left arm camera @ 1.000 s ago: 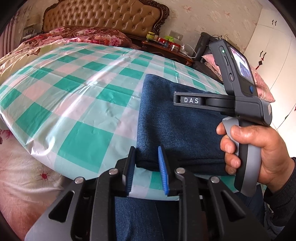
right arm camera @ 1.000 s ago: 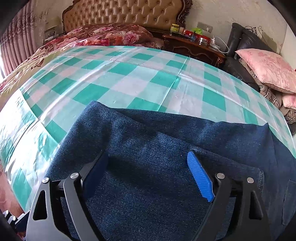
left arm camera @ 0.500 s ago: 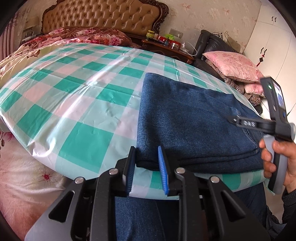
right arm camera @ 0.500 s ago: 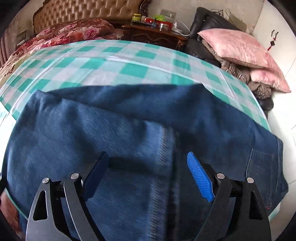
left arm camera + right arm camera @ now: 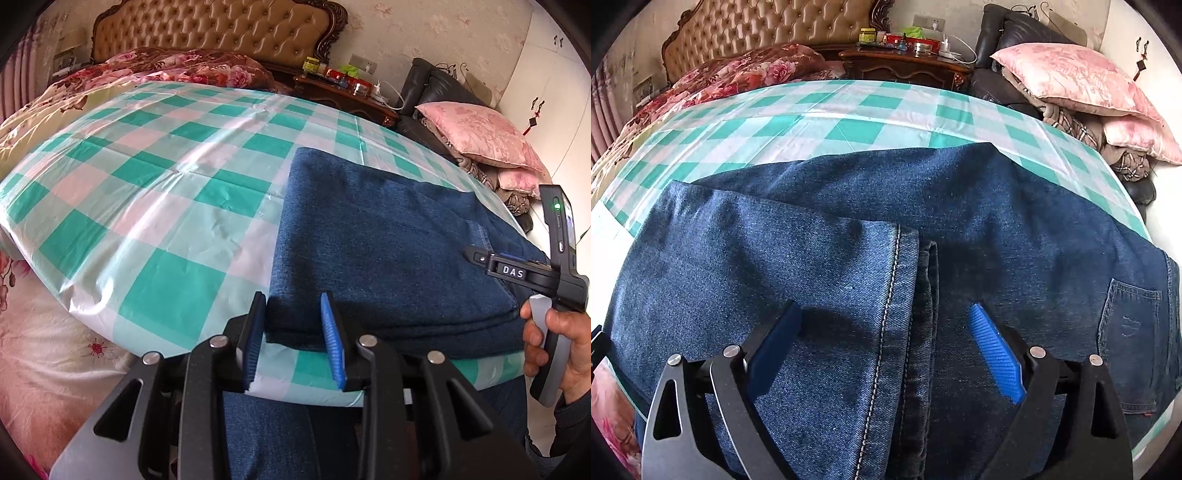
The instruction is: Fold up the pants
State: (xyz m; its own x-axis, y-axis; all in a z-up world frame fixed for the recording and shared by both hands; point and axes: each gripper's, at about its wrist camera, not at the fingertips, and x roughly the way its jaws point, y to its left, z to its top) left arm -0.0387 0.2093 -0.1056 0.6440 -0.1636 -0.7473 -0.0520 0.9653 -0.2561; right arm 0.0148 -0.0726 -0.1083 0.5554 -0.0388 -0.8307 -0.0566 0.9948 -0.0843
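Note:
Dark blue denim pants (image 5: 388,240) lie folded on the table's green-and-white checked cloth (image 5: 166,184). My left gripper (image 5: 293,326) is at the table's near edge with the fold's near left corner between its blue pads. Its jaws are opening and the corner lies flat on the table. My right gripper (image 5: 480,256), held by a hand (image 5: 554,339), hovers at the right end of the pants. In the right wrist view the right gripper (image 5: 884,310) stands wide open above the pants (image 5: 775,258), over a stitched hem (image 5: 897,277). A back pocket (image 5: 1130,321) shows at the right.
A bed with a tufted headboard (image 5: 221,33) and a floral quilt (image 5: 177,70) lies behind the table. A nightstand (image 5: 343,88) with jars, a black chair and pink pillows (image 5: 476,136) stand at the back right. The person's denim-clad legs (image 5: 258,435) are under the near edge.
The right gripper has swept right across the pants, from the left part to over the hem near the pocket end. The left gripper stays put, its pads slightly wider apart.

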